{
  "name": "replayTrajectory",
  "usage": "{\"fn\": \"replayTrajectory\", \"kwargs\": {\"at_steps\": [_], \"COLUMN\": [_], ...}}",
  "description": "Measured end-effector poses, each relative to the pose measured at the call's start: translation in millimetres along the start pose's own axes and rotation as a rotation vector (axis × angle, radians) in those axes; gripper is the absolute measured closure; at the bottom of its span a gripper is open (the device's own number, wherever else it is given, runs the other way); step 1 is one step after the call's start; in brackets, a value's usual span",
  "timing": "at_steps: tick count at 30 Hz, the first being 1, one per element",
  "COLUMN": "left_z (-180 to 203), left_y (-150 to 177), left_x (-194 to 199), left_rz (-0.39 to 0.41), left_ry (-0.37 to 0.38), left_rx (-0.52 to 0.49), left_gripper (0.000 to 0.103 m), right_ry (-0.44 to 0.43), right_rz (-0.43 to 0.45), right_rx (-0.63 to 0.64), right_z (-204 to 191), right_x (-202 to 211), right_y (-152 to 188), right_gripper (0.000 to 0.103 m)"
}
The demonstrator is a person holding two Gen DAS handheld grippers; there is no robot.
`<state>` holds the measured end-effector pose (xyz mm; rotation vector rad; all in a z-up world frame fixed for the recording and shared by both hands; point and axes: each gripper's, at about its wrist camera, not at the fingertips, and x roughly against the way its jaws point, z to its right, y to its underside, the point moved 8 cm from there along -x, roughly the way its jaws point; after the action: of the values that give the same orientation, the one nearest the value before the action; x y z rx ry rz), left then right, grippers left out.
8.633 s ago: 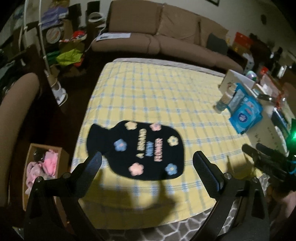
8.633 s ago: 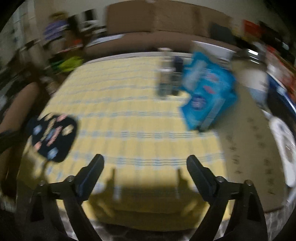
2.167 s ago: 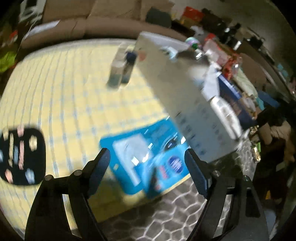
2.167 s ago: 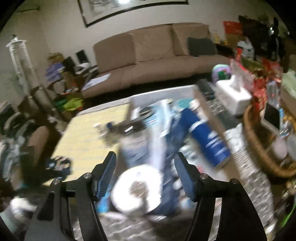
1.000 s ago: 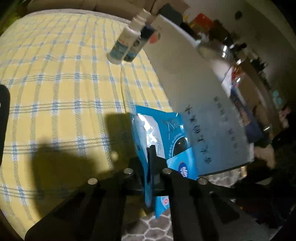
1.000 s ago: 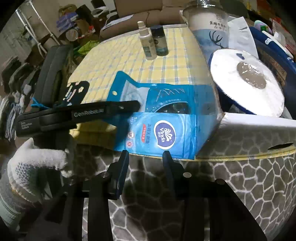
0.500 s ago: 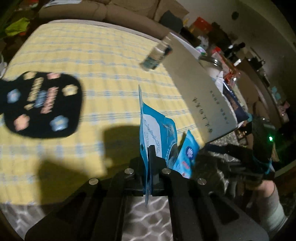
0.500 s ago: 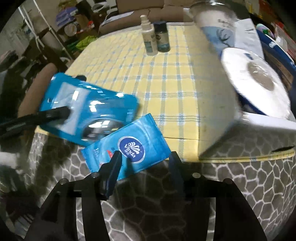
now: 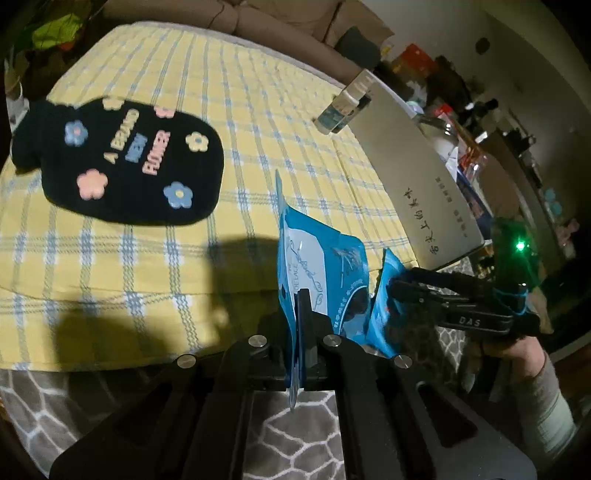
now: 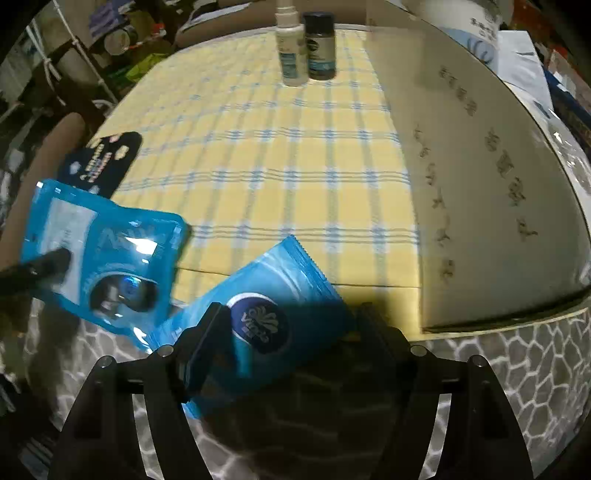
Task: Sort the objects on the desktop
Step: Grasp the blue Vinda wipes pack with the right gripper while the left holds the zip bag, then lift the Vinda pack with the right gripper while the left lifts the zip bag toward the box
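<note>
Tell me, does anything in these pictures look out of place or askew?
Yes. The blue Vinda tissue pack hangs crooked over the front edge of the yellow checked tablecloth, lying between the right gripper's open jaws, which have just been opening. The left gripper pinches the blue glossy pouch on edge.

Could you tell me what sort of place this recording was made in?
Most likely a lived-in home living room. A brown sofa stands behind a table under a yellow checked cloth, and cluttered household goods crowd the far side.
</note>
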<state>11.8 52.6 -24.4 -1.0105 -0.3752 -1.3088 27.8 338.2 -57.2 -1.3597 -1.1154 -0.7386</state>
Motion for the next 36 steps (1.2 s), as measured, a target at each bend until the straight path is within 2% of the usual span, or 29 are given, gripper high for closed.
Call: {"fn": "replayTrajectory", "kwargs": {"at_steps": [1,2,4,6,9,12,13,14,16,18,20,24,25,27,30,33,34,35,36], "left_z": [0.0,0.8,3.0,5.0,8.6,9.6,9.4,9.4,11.5,16.4,21.3,31.7,32.6,31.6,26.9,23.6,23.0,22.9,22.7], "left_y": [1.5,2.8,6.4,11.2,14.6,14.9,14.8,14.7,14.9,17.4,21.5,29.2,29.8,30.0,31.4,31.1,30.1,29.3,28.5], "left_x": [-2.0,-3.9,-6.8,-10.7,-13.0,-14.4,-14.1,-13.7,-14.1,-14.5,-15.8,-20.9,-21.7,-22.6,-22.5,-19.9,-17.8,-16.1,-14.5], "left_rz": [-0.005,-0.009,-0.017,-0.033,-0.042,-0.044,-0.043,-0.042,-0.04,-0.043,-0.047,-0.064,-0.065,-0.065,-0.07,-0.065,-0.059,-0.054,-0.049], "left_ry": [0.009,0.014,0.025,0.029,0.034,0.032,0.035,0.038,0.044,0.052,0.059,0.065,0.062,0.056,0.055,0.064,0.071,0.076,0.081], "left_rx": [0.004,0.004,0.003,-0.003,-0.012,-0.017,-0.013,-0.008,-0.005,-0.01,-0.02,-0.044,-0.047,-0.045,-0.035,-0.026,-0.02,-0.015,-0.01], "left_gripper": [0.101,0.101,0.101,0.101,0.101,0.101,0.101,0.101,0.101,0.101,0.101,0.101,0.101,0.101,0.101,0.101,0.101,0.101,0.1], "right_ry": [-0.013,-0.033,-0.082,-0.15,-0.166,-0.157,-0.143,-0.123,-0.103,-0.125,-0.139,-0.129,-0.111,-0.023,0.05,0.06,0.04,0.022,-0.011], "right_rz": [0.006,0.01,0.017,0.004,-0.004,0.01,0.015,0.027,0.055,0.056,0.044,-0.005,-0.014,0.016,0.047,0.075,0.093,0.1,0.106], "right_rx": [0.009,0.018,0.009,-0.024,-0.044,-0.051,-0.052,-0.05,-0.04,-0.029,-0.013,0.026,0.048,0.124,0.22,0.265,0.251,0.237,0.211], "right_z": [-4.8,-10.1,-17.7,-22.7,-24.5,-22.2,-20.1,-17.6,-16.5,-21.2,-27.8,-52.7,-60.0,-71.2,-80.6,-80.2,-77.2,-74.3,-69.9], "right_x": [0.5,1.0,1.3,-0.5,0.6,5.3,8.5,12.2,23.4,31.2,35.1,20.3,15.6,11.8,7.8,11.8,16.8,19.2,22.3], "right_y": [-1.1,-2.1,-2.9,-1.7,-3.3,-3.1,-2.7,-2.8,1.2,6.2,12.0,27.9,31.6,32.8,33.6,31.3,28.7,26.9,25.0], "right_gripper": [0.035,0.054,0.084,0.088,0.088,0.085,0.07,0.048,0.032,0.032,0.027,0.024,0.022,0.017,0.019,0.049,0.066,0.079,0.084]}}
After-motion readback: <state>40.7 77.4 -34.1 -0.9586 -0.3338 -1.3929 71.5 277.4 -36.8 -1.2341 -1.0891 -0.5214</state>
